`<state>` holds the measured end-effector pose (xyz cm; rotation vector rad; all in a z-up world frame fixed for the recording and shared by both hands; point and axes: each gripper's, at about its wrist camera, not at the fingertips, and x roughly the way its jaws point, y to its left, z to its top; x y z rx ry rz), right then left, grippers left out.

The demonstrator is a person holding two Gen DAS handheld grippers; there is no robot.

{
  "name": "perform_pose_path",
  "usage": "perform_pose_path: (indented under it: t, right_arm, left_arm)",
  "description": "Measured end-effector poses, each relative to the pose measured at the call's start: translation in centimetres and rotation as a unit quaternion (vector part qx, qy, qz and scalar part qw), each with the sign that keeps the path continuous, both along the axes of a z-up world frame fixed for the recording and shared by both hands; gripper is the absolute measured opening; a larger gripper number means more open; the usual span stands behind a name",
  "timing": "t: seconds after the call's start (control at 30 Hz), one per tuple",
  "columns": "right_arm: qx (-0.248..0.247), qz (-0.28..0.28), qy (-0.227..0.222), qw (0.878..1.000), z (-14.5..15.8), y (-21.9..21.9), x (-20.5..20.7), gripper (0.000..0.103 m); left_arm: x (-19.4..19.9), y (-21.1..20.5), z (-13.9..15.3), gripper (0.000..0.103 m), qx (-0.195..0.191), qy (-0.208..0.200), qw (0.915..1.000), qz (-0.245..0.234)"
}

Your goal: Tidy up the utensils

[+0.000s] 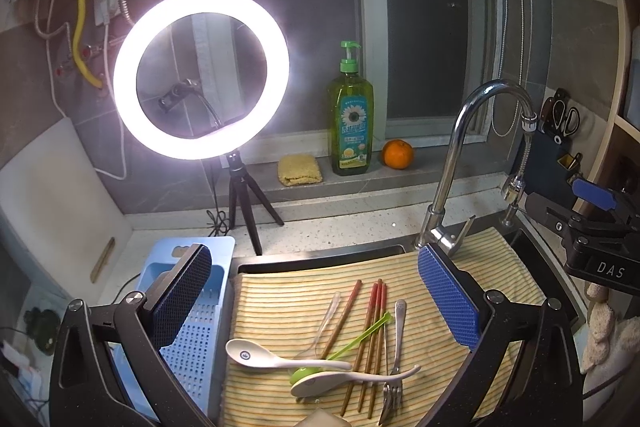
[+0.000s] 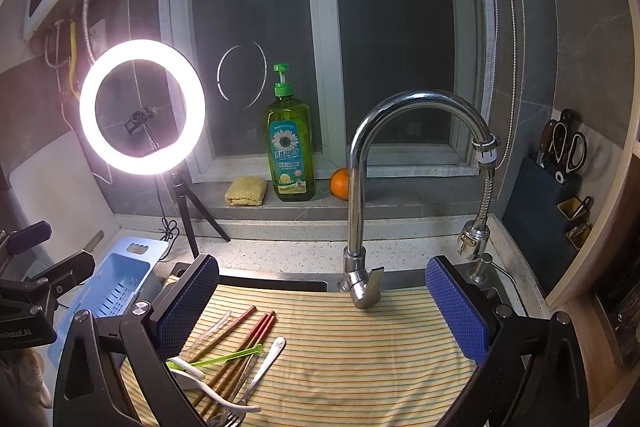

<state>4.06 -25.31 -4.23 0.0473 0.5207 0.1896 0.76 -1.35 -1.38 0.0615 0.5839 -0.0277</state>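
— Two grippers we hold over the sink, and both stand with fingers spread wide and nothing between them: the left gripper (image 1: pixel 316 291) above the pile of utensils, the right gripper (image 2: pixel 322 307) further right, over bare cloth.

— Where do we see the utensils?

— All on the striped cloth (image 1: pixel 480 267) that covers the sink. We count two white ceramic spoons (image 1: pixel 276 355), one lying across the lower ends of the chopsticks (image 1: pixel 374 331). A green plastic spoon (image 1: pixel 340 351) slants over them, a clear plastic spoon (image 1: pixel 330 315) lies just left of the leftmost chopstick, and metal forks (image 1: pixel 396 351) lie on the right edge of the pile, tines toward us. How many forks there are we cannot tell.

— And the holder?

— A light blue perforated drainer basket (image 1: pixel 200 339) sits on the counter just left of the cloth, partly behind our left finger. We see nothing in the part that shows.

— What else is around us?

— The chrome faucet (image 2: pixel 360 187) rises behind the cloth. On the window ledge stand a green dish soap bottle (image 2: pixel 289 151), a yellow sponge (image 2: pixel 246 191) and an orange (image 2: pixel 340 183). A lit ring light (image 2: pixel 142 107) stands on a tripod at the left.
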Motion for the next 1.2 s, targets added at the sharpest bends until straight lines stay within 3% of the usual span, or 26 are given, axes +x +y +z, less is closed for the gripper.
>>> perform_pose_path:
  t: [0.3,0.63,0.87,1.03,1.2]
  right_arm:
    - [0.000,0.000,0.003,1.000,-0.2,0.0,-0.1,0.102]
    - [-0.004,0.003,0.013,1.000,-0.5,0.8,0.0,0.102]
    - [-0.006,0.011,0.047,0.999,-2.3,1.1,0.2,0.102]
    - [-0.006,0.039,0.101,0.994,-5.2,2.2,1.0,0.102]
    - [0.008,0.074,0.157,0.985,-8.1,3.5,1.7,0.102]
  left_arm:
    - [0.1,-0.1,0.0,0.102,0.003,0.004,1.0000,-0.002]
    - [0.2,-0.6,-1.2,0.103,0.006,0.034,0.9992,-0.021]
    - [-0.4,0.9,-6.2,0.102,0.030,0.119,0.9923,-0.019]
    - [-1.4,3.3,-9.7,0.102,0.024,0.179,0.9834,0.007]
    - [-2.3,4.6,-11.4,0.102,0.020,0.209,0.9776,0.015]
